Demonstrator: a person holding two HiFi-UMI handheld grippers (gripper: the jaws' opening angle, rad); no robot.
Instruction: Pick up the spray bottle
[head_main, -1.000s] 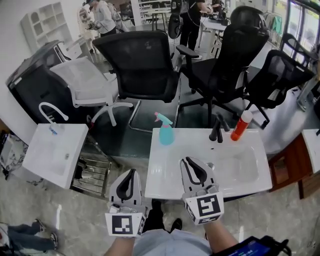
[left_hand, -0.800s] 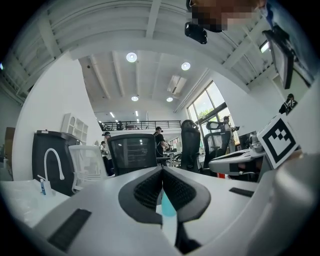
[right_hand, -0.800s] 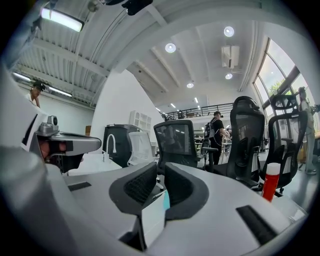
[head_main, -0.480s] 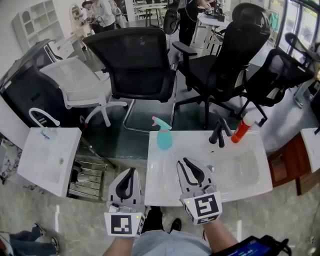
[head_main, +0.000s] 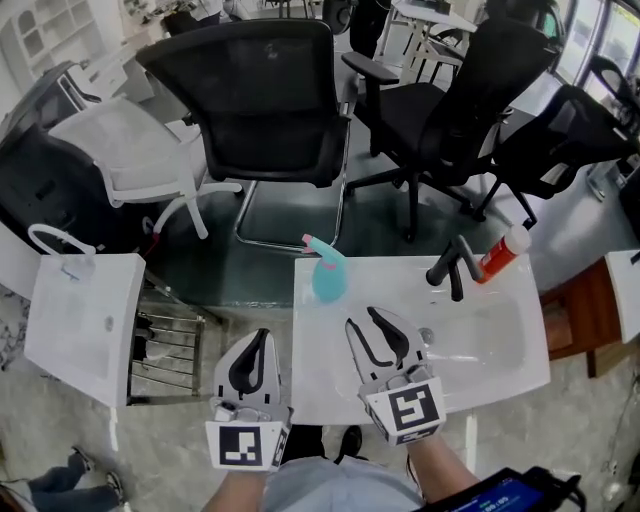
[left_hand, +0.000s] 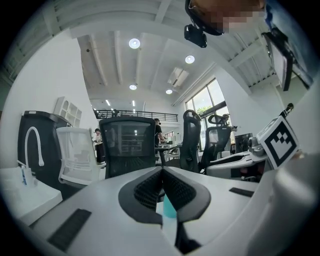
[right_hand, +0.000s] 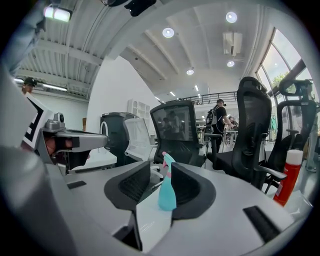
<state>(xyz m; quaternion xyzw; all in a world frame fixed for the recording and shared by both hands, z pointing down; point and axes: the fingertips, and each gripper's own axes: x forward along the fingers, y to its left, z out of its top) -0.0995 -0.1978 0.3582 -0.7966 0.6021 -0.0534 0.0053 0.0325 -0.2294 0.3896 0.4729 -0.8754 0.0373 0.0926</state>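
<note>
The teal spray bottle (head_main: 328, 272) with a pink trigger stands upright at the back left corner of the white basin top (head_main: 325, 385). My right gripper (head_main: 361, 320) hovers over the basin top, a short way in front of the bottle. Its jaws have just been opening and hold nothing. In the right gripper view the spray bottle (right_hand: 167, 192) shows beyond the gap of the right gripper (right_hand: 161, 168). My left gripper (head_main: 262, 337) is shut and empty, left of the basin's edge. A strip of the bottle (left_hand: 169, 210) shows past the left gripper (left_hand: 161, 171).
A black faucet (head_main: 450, 268) and a red bottle with a white cap (head_main: 503, 254) stand at the basin's back right. Black office chairs (head_main: 260, 100) and a white chair (head_main: 125, 150) crowd the floor behind. Another white basin (head_main: 70, 320) sits to the left.
Both grippers have moved forward toward the bottle, which now lies closer to them. The right gripper's jaws stand wider apart than before. The left gripper's jaws stay together.
</note>
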